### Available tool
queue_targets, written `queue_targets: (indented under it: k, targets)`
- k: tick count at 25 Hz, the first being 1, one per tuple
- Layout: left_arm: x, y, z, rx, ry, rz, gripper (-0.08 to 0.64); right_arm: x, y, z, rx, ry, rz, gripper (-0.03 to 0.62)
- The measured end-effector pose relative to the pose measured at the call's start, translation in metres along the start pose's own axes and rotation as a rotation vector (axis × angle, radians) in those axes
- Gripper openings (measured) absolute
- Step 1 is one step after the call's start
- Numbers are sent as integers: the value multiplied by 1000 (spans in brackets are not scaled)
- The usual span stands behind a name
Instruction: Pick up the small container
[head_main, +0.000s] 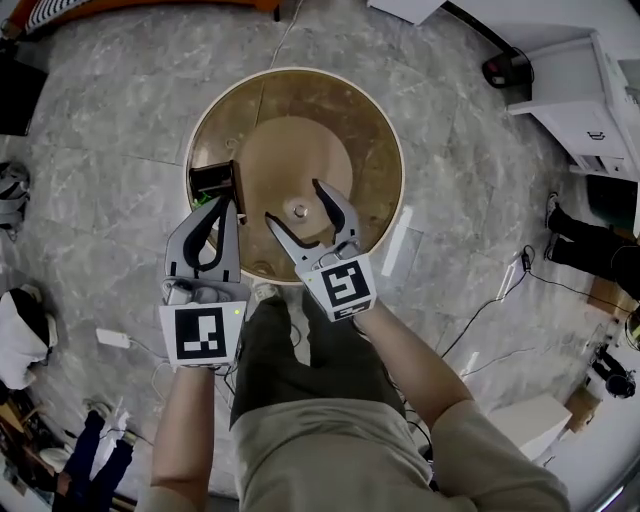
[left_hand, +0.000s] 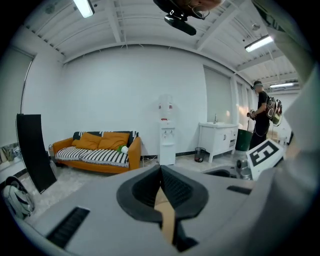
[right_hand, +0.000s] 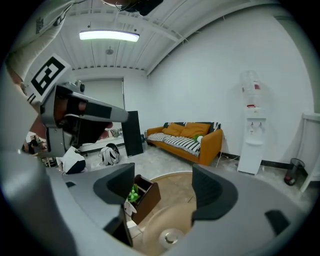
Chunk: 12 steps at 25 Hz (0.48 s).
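Note:
A small dark brown box container (head_main: 213, 180) with something green inside stands at the left rim of the round wooden table (head_main: 370, 120). In the right gripper view the container (right_hand: 143, 196) lies low and left, just beyond the left jaw. My left gripper (head_main: 227, 202) is shut, its tips at the container's near right corner; I cannot tell whether they touch it. In its own view the left gripper (left_hand: 161, 172) has its jaws together, with only a tan strip in the seam. My right gripper (head_main: 294, 200) stands open over the table's middle, nothing between its jaws (right_hand: 165, 187).
A small silver disc (head_main: 300, 210) sits at the table's centre, and the right gripper view has this disc (right_hand: 170, 236) low down. An orange sofa (left_hand: 97, 150), a water dispenser (left_hand: 166, 131), a white cabinet (left_hand: 217, 140) and a standing person (left_hand: 261, 117) are around the room. Cables and bags lie on the floor.

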<state>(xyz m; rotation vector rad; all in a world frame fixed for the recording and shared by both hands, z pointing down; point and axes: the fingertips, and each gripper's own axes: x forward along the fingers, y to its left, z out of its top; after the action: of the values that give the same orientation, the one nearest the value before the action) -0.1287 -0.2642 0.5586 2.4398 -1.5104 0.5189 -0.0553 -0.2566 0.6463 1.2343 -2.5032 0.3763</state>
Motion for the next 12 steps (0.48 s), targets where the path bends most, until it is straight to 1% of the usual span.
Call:
queue_targets:
  k: [6,12]
  targets:
    - [26,-10,-67,-20,69,-22,6,33,-12,-85,21,97,-17,321]
    - [45,-19,-119,-55,124,-40,6,56,-15,-147,55,164,-8,324]
